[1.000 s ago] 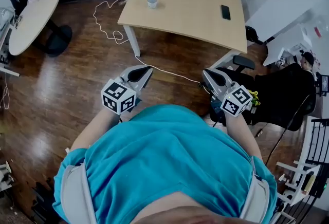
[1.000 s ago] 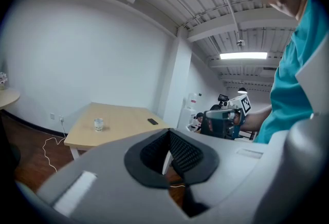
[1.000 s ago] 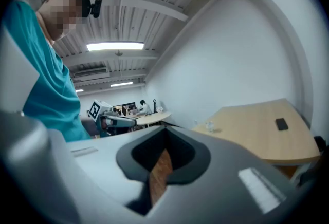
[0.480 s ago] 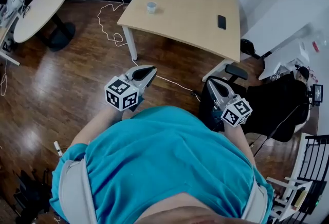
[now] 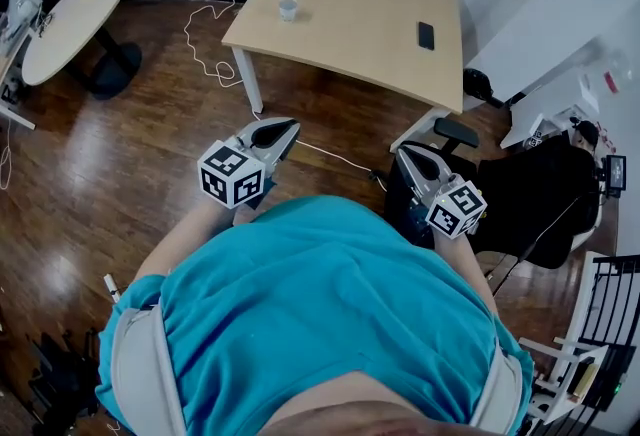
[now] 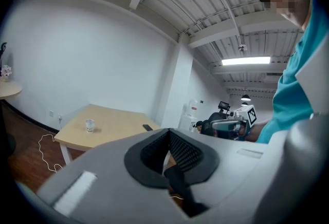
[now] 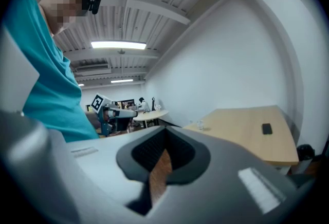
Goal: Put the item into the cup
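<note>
Head view: cup (image 5: 288, 8) and small dark flat item (image 5: 425, 35) lie well apart on the far tabletop (image 5: 350, 14). Left gripper (image 5: 288, 127) and right gripper (image 5: 403, 153) are closed and empty. The item looks stiff and light; pinch its long edges.

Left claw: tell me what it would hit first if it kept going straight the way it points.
The left claw, shut and empty, points over open floor toward the table. Nothing stands close ahead; it would probably meet the table's near edge first, though depth is hard to judge.
</note>
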`<act>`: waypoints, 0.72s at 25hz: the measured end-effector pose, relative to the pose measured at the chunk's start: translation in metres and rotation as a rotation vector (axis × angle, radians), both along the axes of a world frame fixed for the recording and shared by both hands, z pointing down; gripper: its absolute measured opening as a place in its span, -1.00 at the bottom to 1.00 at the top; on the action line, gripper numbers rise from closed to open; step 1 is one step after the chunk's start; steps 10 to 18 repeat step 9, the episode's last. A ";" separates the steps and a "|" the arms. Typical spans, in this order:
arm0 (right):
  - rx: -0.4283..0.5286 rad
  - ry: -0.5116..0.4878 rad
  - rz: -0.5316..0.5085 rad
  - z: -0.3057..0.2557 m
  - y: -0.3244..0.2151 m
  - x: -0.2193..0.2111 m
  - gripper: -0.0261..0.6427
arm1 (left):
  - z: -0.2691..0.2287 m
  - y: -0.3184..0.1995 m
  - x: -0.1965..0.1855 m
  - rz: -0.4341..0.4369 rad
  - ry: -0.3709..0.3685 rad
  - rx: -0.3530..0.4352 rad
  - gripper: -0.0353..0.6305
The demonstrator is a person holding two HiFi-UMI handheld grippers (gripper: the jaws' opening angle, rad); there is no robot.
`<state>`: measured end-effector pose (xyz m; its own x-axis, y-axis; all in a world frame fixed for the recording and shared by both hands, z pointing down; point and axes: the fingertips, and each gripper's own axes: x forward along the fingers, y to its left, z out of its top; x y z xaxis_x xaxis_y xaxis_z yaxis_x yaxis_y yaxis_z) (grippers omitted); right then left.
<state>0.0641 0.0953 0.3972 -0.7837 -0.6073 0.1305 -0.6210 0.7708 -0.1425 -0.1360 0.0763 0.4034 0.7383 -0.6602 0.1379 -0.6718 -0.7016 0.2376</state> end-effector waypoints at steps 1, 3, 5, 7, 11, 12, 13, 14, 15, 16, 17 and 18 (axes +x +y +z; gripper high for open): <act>0.001 0.000 0.000 0.000 -0.001 0.000 -0.92 | -0.001 0.000 0.001 0.002 0.001 0.001 -0.88; 0.004 0.001 0.000 -0.002 -0.001 -0.002 -0.92 | -0.001 -0.001 0.001 0.005 0.001 0.002 -0.88; 0.008 0.004 -0.005 -0.002 -0.002 -0.006 -0.92 | -0.001 -0.002 -0.002 0.004 0.003 0.000 -0.88; 0.011 0.007 -0.008 -0.003 -0.002 -0.009 -0.92 | -0.001 -0.003 -0.004 0.002 0.004 -0.001 -0.88; 0.013 0.010 -0.010 -0.003 -0.003 -0.011 -0.92 | -0.001 -0.004 -0.005 0.000 0.005 -0.002 -0.88; 0.013 0.010 -0.010 -0.003 -0.003 -0.011 -0.92 | -0.001 -0.004 -0.005 0.000 0.005 -0.002 -0.88; 0.013 0.010 -0.010 -0.003 -0.003 -0.011 -0.92 | -0.001 -0.004 -0.005 0.000 0.005 -0.002 -0.88; 0.013 0.010 -0.010 -0.003 -0.003 -0.011 -0.92 | -0.001 -0.004 -0.005 0.000 0.005 -0.002 -0.88; 0.013 0.010 -0.010 -0.003 -0.003 -0.011 -0.92 | -0.001 -0.004 -0.005 0.000 0.005 -0.002 -0.88; 0.013 0.010 -0.010 -0.003 -0.003 -0.011 -0.92 | -0.001 -0.004 -0.005 0.000 0.005 -0.002 -0.88; 0.013 0.010 -0.010 -0.003 -0.003 -0.011 -0.92 | -0.001 -0.004 -0.005 0.000 0.005 -0.002 -0.88; 0.013 0.010 -0.010 -0.003 -0.003 -0.011 -0.92 | -0.001 -0.004 -0.005 0.000 0.005 -0.002 -0.88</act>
